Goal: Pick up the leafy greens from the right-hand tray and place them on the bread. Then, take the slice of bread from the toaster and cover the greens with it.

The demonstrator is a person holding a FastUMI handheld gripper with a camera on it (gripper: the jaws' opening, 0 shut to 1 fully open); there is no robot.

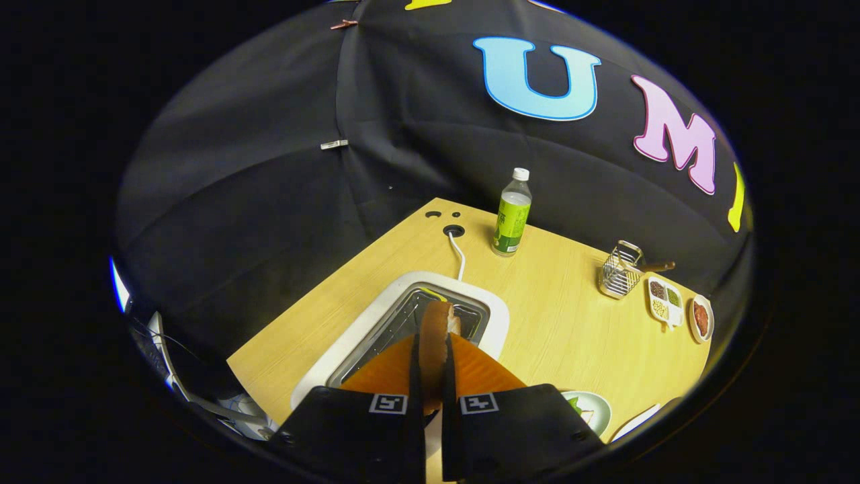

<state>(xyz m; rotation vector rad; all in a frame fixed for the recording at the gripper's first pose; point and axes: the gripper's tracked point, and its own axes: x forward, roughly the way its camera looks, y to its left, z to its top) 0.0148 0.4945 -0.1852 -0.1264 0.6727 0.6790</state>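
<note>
A slice of bread (435, 336) with a brown crust stands edge-on between my two fingers, and my gripper (433, 353) is shut on it. It hangs just above the open slot of the white toaster (497, 316), which lies directly beyond my fingertips. To the right of my fingers, a white plate (594, 410) holds bread topped with leafy greens (575, 405), partly hidden by the gripper body.
A green-labelled bottle (512, 215) stands beyond the toaster, near a cable hole in the wooden table (571, 323). Farther right are a wire basket (621, 270), a divided white dish (665, 302) of small foods and a small plate (701, 318). Another plate rim (635, 422) shows nearby.
</note>
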